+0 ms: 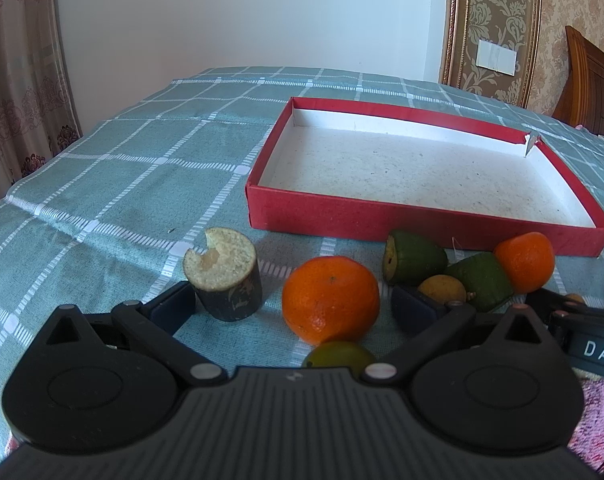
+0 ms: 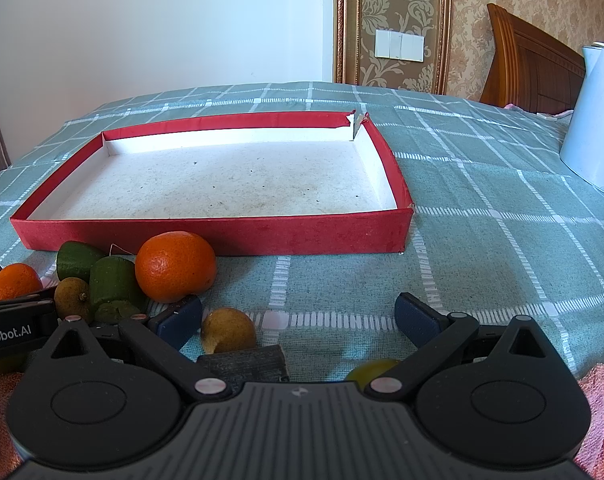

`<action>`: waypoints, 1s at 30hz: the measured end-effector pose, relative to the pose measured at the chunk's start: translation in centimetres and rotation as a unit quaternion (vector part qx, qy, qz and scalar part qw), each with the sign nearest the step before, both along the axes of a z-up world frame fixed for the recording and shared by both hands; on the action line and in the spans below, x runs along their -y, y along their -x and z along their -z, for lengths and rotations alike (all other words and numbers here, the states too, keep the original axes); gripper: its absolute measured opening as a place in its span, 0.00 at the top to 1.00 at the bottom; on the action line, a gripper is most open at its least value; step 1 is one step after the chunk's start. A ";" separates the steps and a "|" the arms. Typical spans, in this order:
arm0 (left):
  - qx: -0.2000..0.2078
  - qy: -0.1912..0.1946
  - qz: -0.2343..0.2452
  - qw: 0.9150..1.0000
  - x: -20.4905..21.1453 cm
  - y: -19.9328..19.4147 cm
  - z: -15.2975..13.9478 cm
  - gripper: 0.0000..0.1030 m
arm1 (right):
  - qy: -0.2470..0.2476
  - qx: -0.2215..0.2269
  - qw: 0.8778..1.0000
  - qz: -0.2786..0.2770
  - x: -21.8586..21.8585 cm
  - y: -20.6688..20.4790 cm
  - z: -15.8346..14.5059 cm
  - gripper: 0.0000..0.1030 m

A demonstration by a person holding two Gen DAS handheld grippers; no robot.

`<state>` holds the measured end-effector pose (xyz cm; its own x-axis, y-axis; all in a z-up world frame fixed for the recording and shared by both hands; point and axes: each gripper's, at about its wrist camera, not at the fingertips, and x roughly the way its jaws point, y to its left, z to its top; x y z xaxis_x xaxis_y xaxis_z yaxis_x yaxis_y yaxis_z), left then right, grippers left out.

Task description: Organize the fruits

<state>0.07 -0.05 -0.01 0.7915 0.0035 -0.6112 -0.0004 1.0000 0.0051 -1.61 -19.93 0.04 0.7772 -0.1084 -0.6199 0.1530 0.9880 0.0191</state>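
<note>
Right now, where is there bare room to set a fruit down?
The red box is bare inside, wall to wall. The cloth right of it, toward the white kettle, is also free. It is crowded along the box's near wall: oranges, green pieces and small brown fruits sit clustered there.

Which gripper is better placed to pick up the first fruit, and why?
Left. The left gripper stands open with an orange between its fingers; the right gripper, also open, has only a small brown fruit near one finger.
</note>
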 end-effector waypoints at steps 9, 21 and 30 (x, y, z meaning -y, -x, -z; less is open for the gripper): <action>0.016 0.043 0.003 0.999 -1.3 0.7 -0.2 0.00 | 0.000 0.000 1.000 0.000 0.0 0.0 0.0 0.00; 0.088 0.140 -0.033 0.986 -7.8 3.6 -2.5 0.00 | 0.032 0.027 0.999 -0.018 -0.1 1.2 -1.0 0.00; 0.109 0.033 -0.018 0.993 -6.6 6.0 -1.8 0.00 | 0.017 0.092 0.995 -0.017 1.8 4.1 -3.4 0.00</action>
<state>-5.96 6.59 1.75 0.9051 0.0005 -0.4251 -0.0305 0.9975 -0.0638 -5.69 -21.69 3.49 0.8809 -0.0980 -0.4630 0.1158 0.9932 0.0100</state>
